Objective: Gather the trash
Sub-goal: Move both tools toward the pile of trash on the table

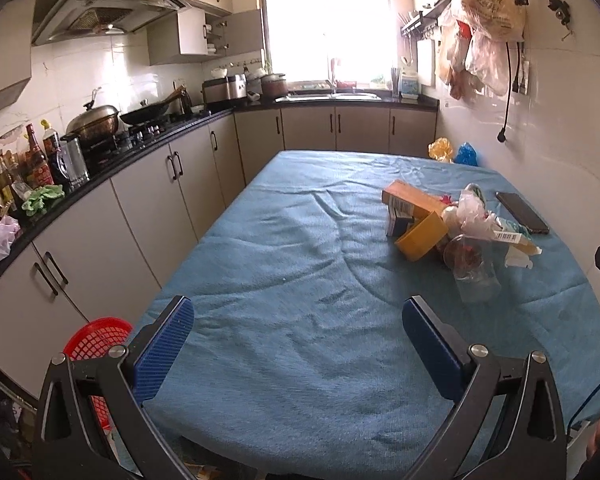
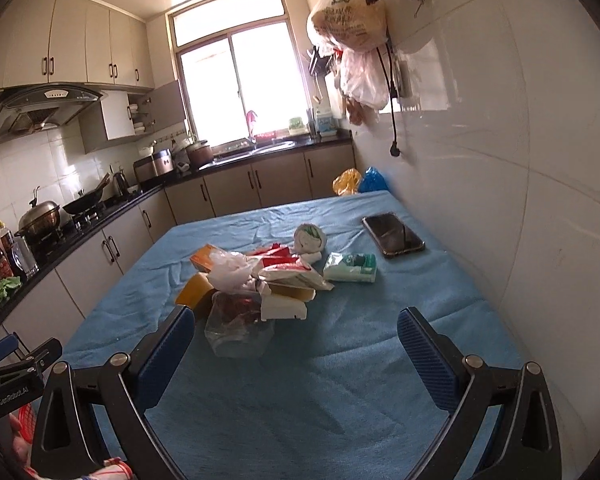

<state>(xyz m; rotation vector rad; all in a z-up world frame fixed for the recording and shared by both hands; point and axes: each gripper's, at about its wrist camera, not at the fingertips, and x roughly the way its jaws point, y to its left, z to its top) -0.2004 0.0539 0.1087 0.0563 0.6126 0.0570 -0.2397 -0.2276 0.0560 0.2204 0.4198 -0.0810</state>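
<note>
Sunlit window [image 1: 324,28], tiled walls [image 2: 500,140], seemingly beige cabinets [image 1: 172,196].

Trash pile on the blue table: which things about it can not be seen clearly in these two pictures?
- Clear plastic cup: right view, the gripper's left finger covers its edge.
- Barcode label: left view, print too small.
- Lower boxes in the trash pile: hidden under wrappers in both views.
- Red basket: left view, cut off behind a finger; contents unseen.

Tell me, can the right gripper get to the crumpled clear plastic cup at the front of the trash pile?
Probably yes. The right gripper has its jaws open, and the clear plastic cup lies just ahead, nearest of the pile, with only bare blue tablecloth between.
</note>
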